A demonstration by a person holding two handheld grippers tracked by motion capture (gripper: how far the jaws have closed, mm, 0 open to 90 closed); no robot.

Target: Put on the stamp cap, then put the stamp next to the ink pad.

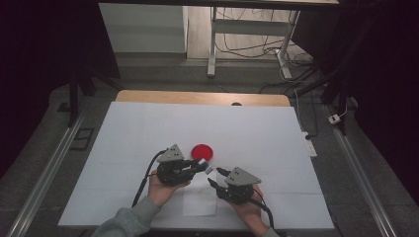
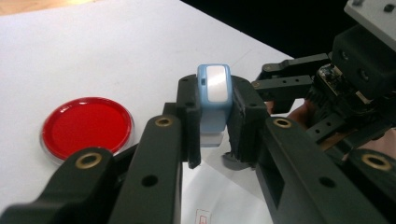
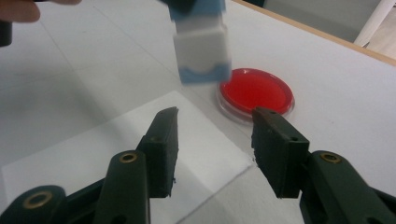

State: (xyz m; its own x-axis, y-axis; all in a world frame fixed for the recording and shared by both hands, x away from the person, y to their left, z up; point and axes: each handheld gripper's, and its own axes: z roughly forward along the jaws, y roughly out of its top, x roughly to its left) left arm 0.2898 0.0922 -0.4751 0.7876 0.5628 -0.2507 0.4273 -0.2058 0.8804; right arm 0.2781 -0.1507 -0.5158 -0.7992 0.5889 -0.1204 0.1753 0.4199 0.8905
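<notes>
A small blue-and-white block [image 2: 214, 93] is pinched upright between the jaws of my left gripper [image 2: 215, 126], held just above the table. From above, the left gripper [image 1: 205, 167] points right, with the block [image 1: 208, 169] at its tips. A red round dish [image 1: 202, 151] lies flat just behind it. My right gripper [image 1: 216, 177] faces the block from the near right, open, with nothing between its fingers. In the right gripper view, the block [image 3: 201, 46] hangs ahead of the right gripper [image 3: 215, 135], and the red dish [image 3: 257, 93] lies beyond.
A white sheet of paper [image 1: 200, 200] lies on the white table cover [image 1: 148, 128] under the grippers, near the front edge. A wooden table edge [image 1: 197, 96] runs along the back. Dark floor, rails and cables surround the table.
</notes>
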